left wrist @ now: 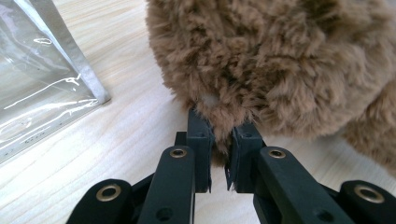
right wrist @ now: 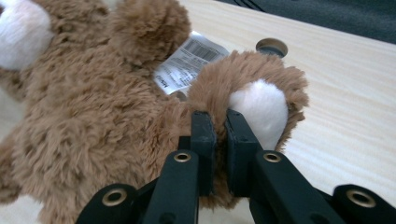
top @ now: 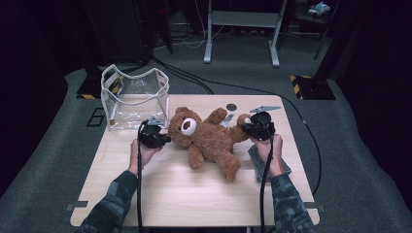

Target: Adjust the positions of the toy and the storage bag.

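Note:
A brown teddy bear (top: 206, 138) with a white muzzle lies on its back across the middle of the wooden table (top: 160, 194), head towards the left. My left gripper (top: 164, 140) is shut on the fur at the side of the bear's head (left wrist: 261, 65), a tuft pinched between the pads (left wrist: 220, 140). My right gripper (top: 245, 127) is shut on the bear's foot (right wrist: 252, 100), next to its white sole. A paper tag (right wrist: 191, 60) with a barcode shows behind that foot.
A clear plastic bag (top: 133, 97) with grey trim stands open at the table's far left corner, close to the bear's head. A round hole (top: 231, 107) sits near the far edge. A folded grey cloth (top: 260, 165) lies under my right hand.

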The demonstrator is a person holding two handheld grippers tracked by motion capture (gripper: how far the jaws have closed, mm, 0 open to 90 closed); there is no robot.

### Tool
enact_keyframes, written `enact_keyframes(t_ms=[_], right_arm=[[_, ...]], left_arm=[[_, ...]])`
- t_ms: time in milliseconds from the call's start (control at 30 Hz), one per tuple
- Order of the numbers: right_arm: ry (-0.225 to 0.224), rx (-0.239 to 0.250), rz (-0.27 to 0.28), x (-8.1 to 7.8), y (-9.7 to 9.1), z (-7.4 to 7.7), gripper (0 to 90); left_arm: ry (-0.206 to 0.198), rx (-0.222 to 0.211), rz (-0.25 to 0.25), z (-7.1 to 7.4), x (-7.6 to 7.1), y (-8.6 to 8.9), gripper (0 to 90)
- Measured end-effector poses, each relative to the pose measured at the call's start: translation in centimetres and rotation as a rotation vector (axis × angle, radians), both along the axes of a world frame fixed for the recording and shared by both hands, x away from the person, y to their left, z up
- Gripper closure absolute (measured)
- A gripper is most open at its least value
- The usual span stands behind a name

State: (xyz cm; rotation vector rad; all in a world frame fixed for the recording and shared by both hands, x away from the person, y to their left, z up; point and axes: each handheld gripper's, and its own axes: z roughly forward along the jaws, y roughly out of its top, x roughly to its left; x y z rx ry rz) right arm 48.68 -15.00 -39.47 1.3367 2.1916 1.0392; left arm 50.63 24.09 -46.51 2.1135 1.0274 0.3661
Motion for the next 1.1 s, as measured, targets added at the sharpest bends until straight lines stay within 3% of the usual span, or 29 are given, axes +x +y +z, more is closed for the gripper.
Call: enact_keyframes(t_ms=[67,200,400,467,533,667,733,800,1100], right_arm=[[0.002,0.000,0.005,-0.6,-0.1,-0.1,83.9],[-0.001,-0.002,0.019,-1.5,-0.3,-0.2,83.9],[0.050,0.012,-0.009,-1.6,-0.4,-1.7,83.8],[0.062,0.010,-0.010,-1.2,-0.4,-2.7,83.7],[0.055,-0.001,-0.008,-0.9,-0.4,-3.3,83.5],[0.061,0.031,-0.018,-0.7,-0.3,-3.7,82.8],[0.047,0.005,-0.005,-0.6,-0.2,-3.7,82.7],[0.059,0.015,-0.029,-0.7,0.0,-3.7,82.5],[0.054,-0.001,-0.028,-0.2,0.0,-4.1,81.4]], left_arm=[[0.019,0.011,-0.006,-0.1,0.3,-0.1,81.0],[0.036,-0.015,0.002,-0.2,1.1,-0.1,80.9],[0.064,0.002,0.028,-1.2,2.0,-0.4,79.3],[0.081,-0.016,0.048,-1.7,2.1,-0.3,75.9],[0.082,-0.031,0.064,-2.0,2.0,0.0,63.8],[0.069,-0.045,0.083,-1.7,0.7,0.4,40.1],[0.042,-0.059,0.098,-1.4,-0.2,0.5,31.7],[0.027,-0.059,0.091,-1.2,-1.1,0.5,27.7],[-0.009,-0.086,0.027,-1.2,-4.9,-1.8,16.1]])
